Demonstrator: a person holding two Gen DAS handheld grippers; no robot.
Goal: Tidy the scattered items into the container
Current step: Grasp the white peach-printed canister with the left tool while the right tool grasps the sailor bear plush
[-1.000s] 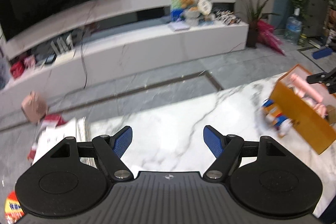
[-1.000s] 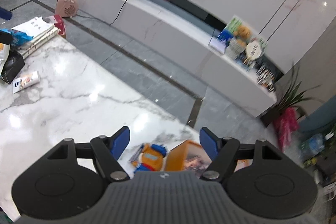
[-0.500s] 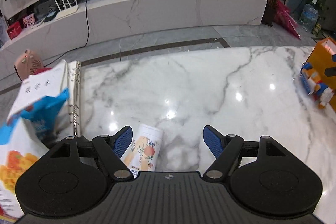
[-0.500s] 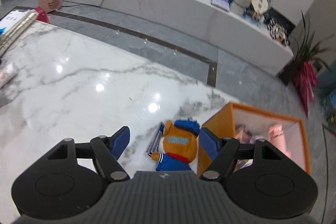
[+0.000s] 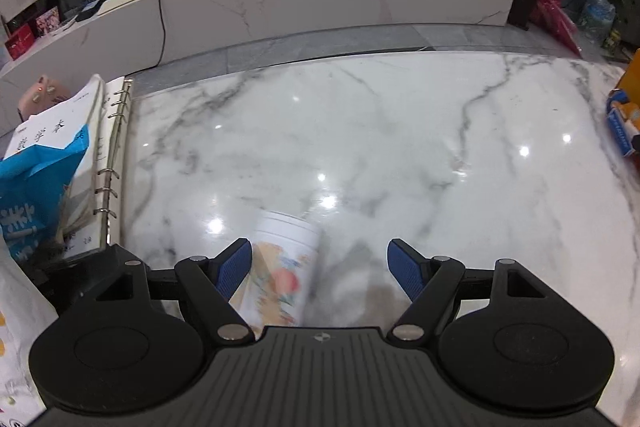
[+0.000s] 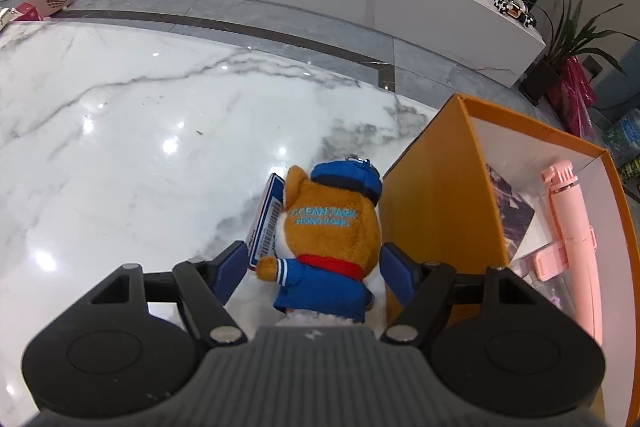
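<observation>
Straddling plush bear [image 6: 332, 227] beside orange box [image 6: 436, 187] wall.

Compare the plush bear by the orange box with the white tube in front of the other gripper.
The plush bear is soft, brown, dressed in blue; the white tube is a smooth printed cylinder. The bear lies beside the orange box; the tube lies far from it. Both rest on the marble table between open hand-held gripper fingers.

Orange box [image 6: 436, 187] hard against plush's [image 6: 332, 227] right.
</observation>
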